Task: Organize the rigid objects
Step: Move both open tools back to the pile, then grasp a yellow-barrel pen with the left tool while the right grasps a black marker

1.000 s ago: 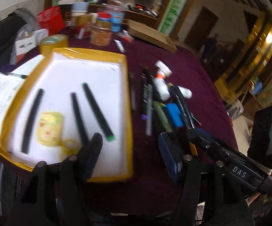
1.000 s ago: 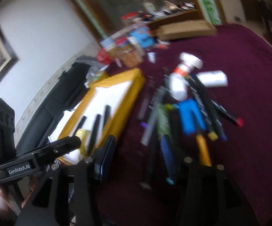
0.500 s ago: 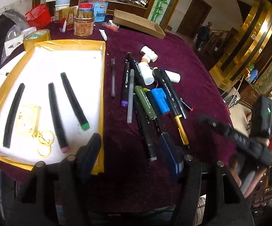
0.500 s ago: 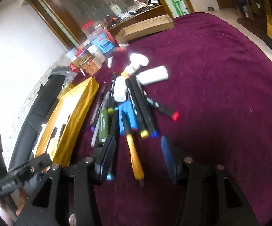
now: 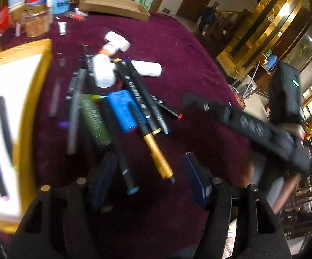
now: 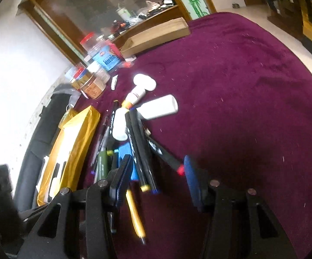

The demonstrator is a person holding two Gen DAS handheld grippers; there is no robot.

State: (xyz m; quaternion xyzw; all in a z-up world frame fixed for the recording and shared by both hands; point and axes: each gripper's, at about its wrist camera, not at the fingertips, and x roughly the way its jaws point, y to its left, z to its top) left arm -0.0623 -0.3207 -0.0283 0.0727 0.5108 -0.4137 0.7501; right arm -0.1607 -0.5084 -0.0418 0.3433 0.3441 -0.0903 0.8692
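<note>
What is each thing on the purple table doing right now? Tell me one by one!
Left gripper: jaws open, holding nothing.
Right gripper: jaws closing, pens lying between them, nothing gripped.
Gold pen: lying flat on the cloth.
Blue case: lying flat under pens.
White bottle: tipped on its side.
Yellow tray: holds black pens.
Cardboard box: open, lying flat.

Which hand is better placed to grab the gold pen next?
Probably left: the left hand-held gripper is open with the gold pen lying between its fingers; the right one is closing beside it.
</note>
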